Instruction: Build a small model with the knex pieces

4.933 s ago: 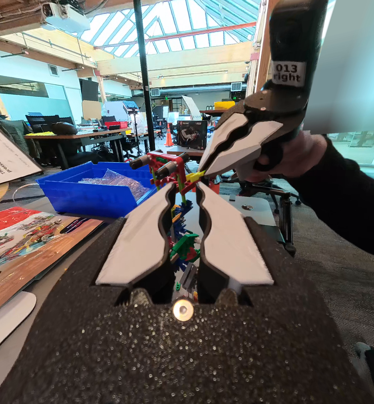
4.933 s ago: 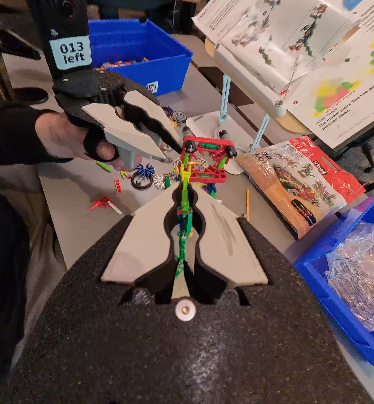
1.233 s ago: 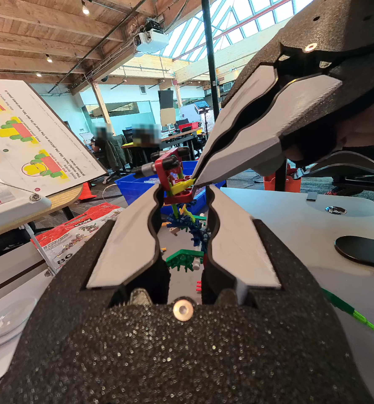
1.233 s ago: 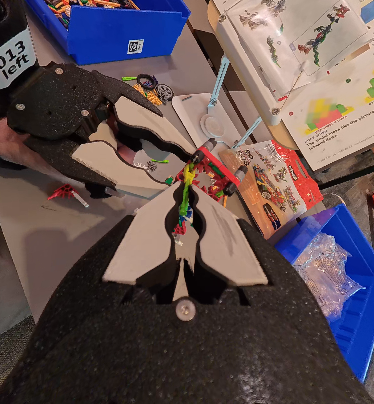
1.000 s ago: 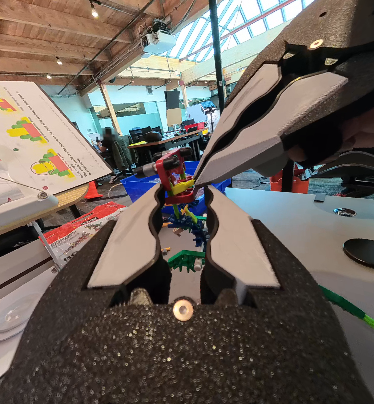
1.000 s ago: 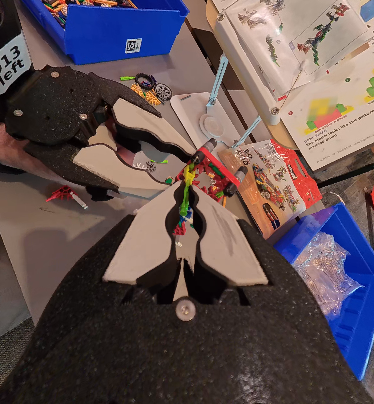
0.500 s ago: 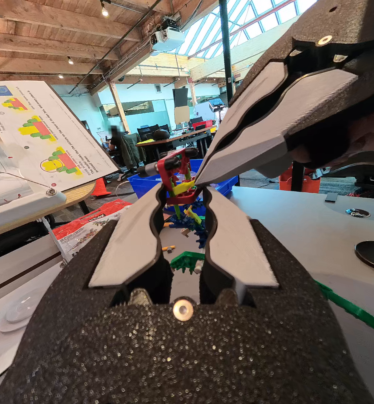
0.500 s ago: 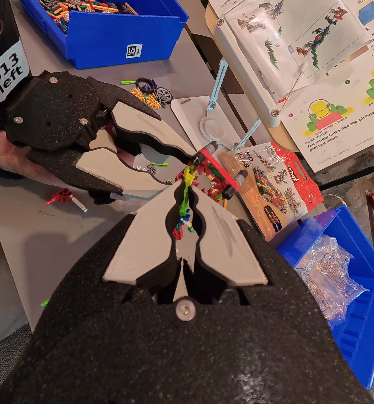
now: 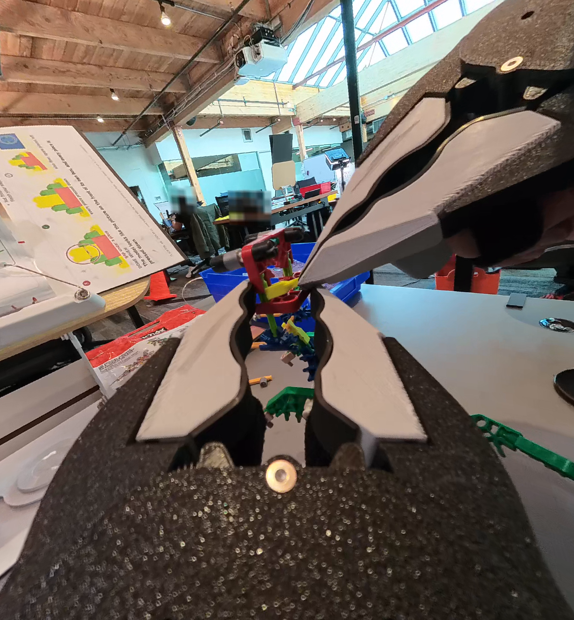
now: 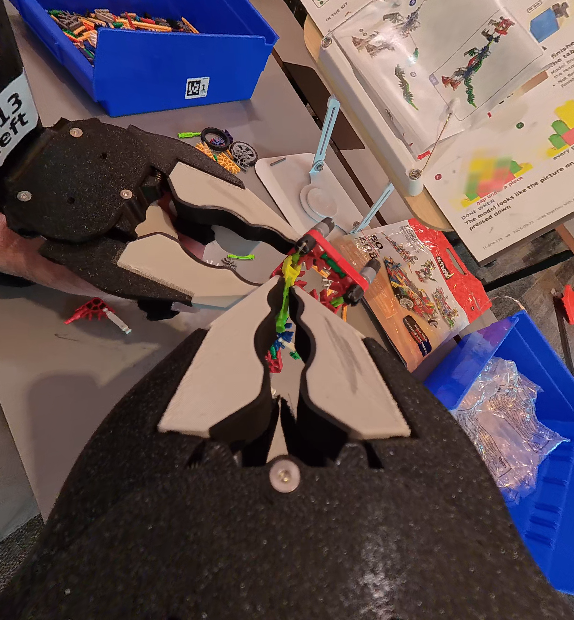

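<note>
- Left gripper [image 9: 280, 293] has its jaws clamped on the red frame [image 9: 278, 300] of the toy model [image 10: 319, 268], fingertips pinching the lower red bar, held up off the grey table [image 9: 446, 352].
- Right gripper [image 10: 283, 288] comes in from above and to the side, jaws pinched tight on the yellow connector [image 9: 280, 288], which sits right at the red frame.
- The model is a colourful rod-and-connector build: red frame on top with grey-and-black rollers [image 10: 369, 268] at its corners, green and blue pieces hanging below between the right gripper's fingers.
- To do this well, I'd judge: keep the left grip firm and still as the anchor, and let the right do the fine work, pushing along the connector's own line, not across it.
- The two sets of tips are almost touching, so there is little room; twisting could pop a joint loose.
- Around them: loose parts and small wheels [image 10: 231, 147] on the table, a blue bin of parts [image 10: 178, 67] beyond, a red packet [image 10: 423, 278] just beside the model, and an instruction board [image 10: 480, 100] on a stand above it.
</note>
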